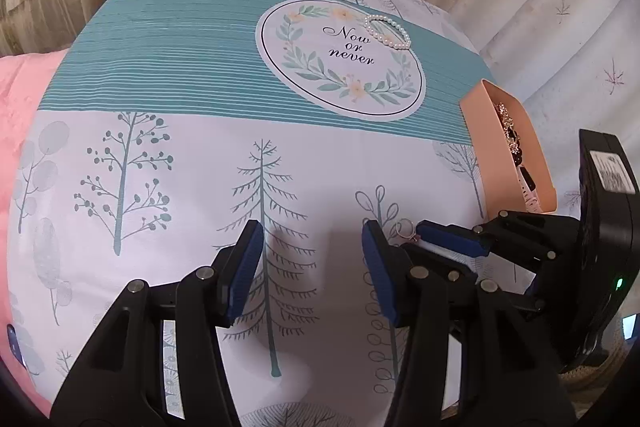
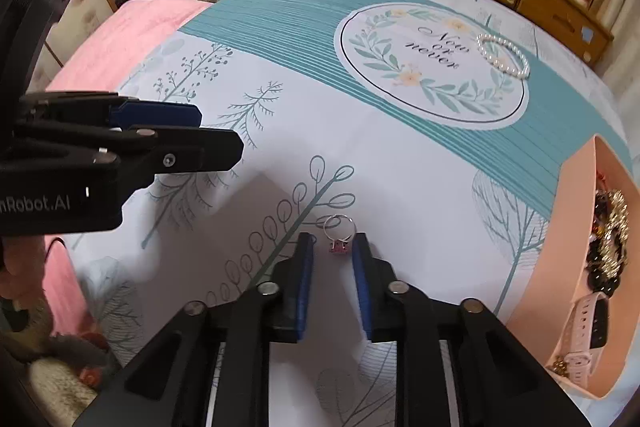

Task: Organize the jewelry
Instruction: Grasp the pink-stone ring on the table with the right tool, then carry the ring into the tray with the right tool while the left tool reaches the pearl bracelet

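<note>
R gripper (image 2: pixel 333 247) down on the bedsheet (image 2: pixel 400 167), jaws narrowed to a small gap w/ the ring (image 2: pixel 339 233) right at the tips, stone end between the pads (image 2: pixel 306 267); can't see either pad pressing it yet, so not gripped. L gripper (image 1: pixel 312 247) hangs about half open just beside, holding nothing. Box (image 2: pixel 568 247) sits near on the right w/ a watch (image 2: pixel 588 331) and beaded pieces already inside; pearl bracelet (image 2: pixel 503 55) lies well apart on the printed circle. Risks as I see it: ring's tiny and flat on soft fabric, so closing could pinch sheet too, or flick the ring out sideways. L gripper's close, could bump it.
</note>
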`<state>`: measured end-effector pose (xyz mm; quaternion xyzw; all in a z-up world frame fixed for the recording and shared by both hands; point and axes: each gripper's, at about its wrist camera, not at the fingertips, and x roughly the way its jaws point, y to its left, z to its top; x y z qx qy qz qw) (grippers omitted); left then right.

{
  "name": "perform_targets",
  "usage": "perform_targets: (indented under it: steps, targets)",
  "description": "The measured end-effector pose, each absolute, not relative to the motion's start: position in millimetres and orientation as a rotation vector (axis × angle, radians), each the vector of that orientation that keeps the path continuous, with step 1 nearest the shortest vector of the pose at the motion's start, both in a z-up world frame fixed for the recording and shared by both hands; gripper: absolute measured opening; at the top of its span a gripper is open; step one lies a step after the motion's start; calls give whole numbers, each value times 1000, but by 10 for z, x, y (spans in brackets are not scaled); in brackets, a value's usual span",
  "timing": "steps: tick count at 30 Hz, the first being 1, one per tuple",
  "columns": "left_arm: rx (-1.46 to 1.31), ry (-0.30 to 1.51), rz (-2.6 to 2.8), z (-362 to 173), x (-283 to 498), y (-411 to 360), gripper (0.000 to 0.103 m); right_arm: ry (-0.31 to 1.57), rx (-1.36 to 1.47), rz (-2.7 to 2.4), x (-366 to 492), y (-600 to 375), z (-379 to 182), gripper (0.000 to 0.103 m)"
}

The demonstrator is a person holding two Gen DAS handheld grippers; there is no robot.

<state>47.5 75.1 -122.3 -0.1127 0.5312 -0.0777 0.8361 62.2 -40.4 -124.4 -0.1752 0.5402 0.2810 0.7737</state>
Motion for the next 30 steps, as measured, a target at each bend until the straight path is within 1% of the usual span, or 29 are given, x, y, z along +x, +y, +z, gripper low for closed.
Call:
perform_targets:
  steps: [2, 7, 11, 17, 20, 25, 30]
  targets:
    - [-240, 1126, -165, -1229, 487, 745, 48, 1153, -400, 598, 608, -403, -1245, 11]
    - [-230, 1129, -163, -1226, 518, 709, 48, 1131, -405, 584, 571, -413, -1254, 10]
    - [-189, 1131, -160, -1174, 581, 615, 48, 1113, -341, 563, 588, -540, -1178, 10]
    - [-81, 1098, -174, -928, 808, 338, 48, 995, -128, 421, 753, -1192, -677, 10]
    - [-32, 1075, -198, -748, 1062, 133, 48, 964, -58, 342, 873, -1549, -467, 10]
    - [7, 1066, -233, -547, 1577, -183, 48, 988, 7, 222, 1153, -2052, -323, 10]
    - [6, 1119, -251, -590, 2200, -478, 48, 1045, 86, 149, 1471, -2466, -355, 10]
